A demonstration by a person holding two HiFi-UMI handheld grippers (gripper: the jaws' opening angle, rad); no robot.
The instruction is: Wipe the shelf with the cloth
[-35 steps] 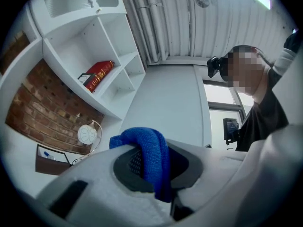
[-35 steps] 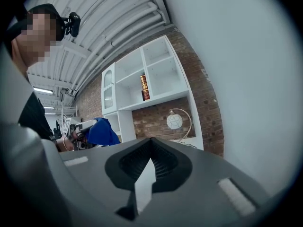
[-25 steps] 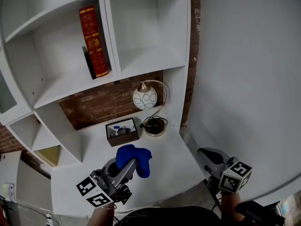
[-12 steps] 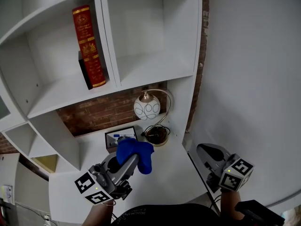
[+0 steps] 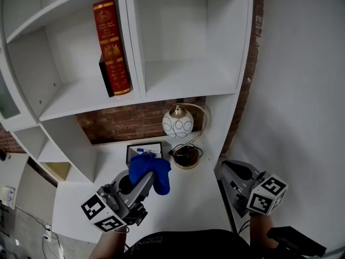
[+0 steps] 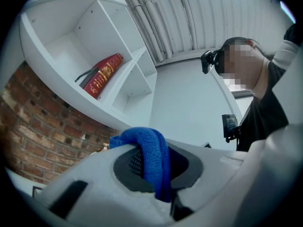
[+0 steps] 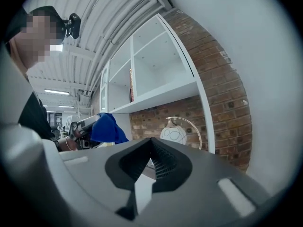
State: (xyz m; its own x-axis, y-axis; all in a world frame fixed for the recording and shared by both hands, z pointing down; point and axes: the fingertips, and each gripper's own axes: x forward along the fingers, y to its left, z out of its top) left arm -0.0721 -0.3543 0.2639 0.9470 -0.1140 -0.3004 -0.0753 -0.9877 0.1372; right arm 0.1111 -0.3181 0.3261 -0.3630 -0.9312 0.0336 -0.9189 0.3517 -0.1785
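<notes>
A blue cloth [image 5: 149, 171] is pinched in my left gripper [image 5: 144, 178], which hovers above the white desk surface [image 5: 183, 198] in front of a small box. In the left gripper view the cloth [image 6: 149, 160] drapes out from between the shut jaws. The white shelf [image 5: 178, 82] rises above, with a red book [image 5: 113, 47] standing in its left compartment. My right gripper [image 5: 229, 172] hangs at the desk's right edge, jaws shut with nothing between them. From the right gripper view I see the cloth [image 7: 106, 128] at left.
A round globe lamp [image 5: 178, 125] with an arched stand and its base [image 5: 186, 158] sit against the brick back wall [image 5: 124, 120]. A dark open box [image 5: 141, 151] stands beside it. A plain white wall [image 5: 302, 90] bounds the right.
The left gripper has risen and moved toward the box with the cloth; the view has shifted so the shelf sits lower and more centred. The right gripper stayed near the desk's right edge.
</notes>
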